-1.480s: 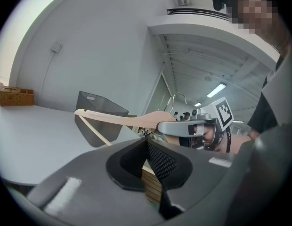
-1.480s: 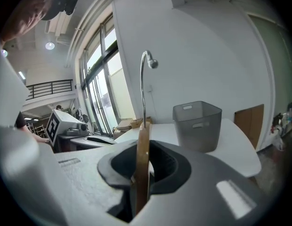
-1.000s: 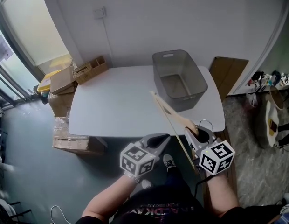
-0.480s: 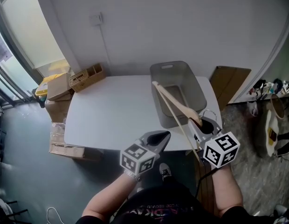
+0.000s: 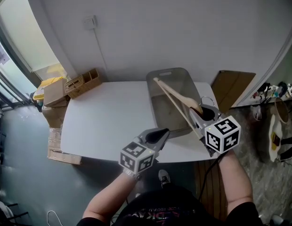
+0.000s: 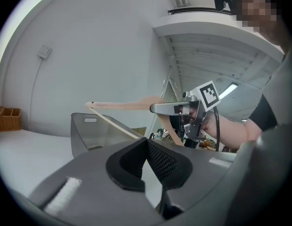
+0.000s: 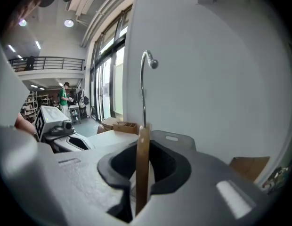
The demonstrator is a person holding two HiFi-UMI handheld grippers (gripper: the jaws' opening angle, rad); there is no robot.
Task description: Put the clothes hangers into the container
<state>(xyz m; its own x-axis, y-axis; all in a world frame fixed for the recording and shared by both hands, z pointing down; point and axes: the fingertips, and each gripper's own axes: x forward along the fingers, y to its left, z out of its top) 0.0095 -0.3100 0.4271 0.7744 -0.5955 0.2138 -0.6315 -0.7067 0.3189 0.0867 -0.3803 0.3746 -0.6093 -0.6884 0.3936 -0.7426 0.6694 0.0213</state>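
The wooden hanger (image 5: pixel 181 98) has moved up over the grey bin (image 5: pixel 167 73) at upper middle (not dropped in yet). The right gripper (image 5: pixel 198 113) squeezes it; the left gripper (image 5: pixel 158 135) is closed and empty.

Tan hanger (image 5: pixel 186 100), grey container (image 5: pixel 167 72), white table (image 5: pixel 103 121) — black-and-white markers on left gripper (image 5: pixel 162 133) and right gripper (image 5: pixel 202 113).

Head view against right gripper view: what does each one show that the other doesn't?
Only the head view shows the whole wooden hanger stretched over the grey bin, the full white table and the person's forearms. Only the right gripper view shows, up close, the right gripper closed on the hanger's neck, plus a distant hall with a railing. Both show the hanger, its metal hook, the bin, the left gripper and the small wooden box.
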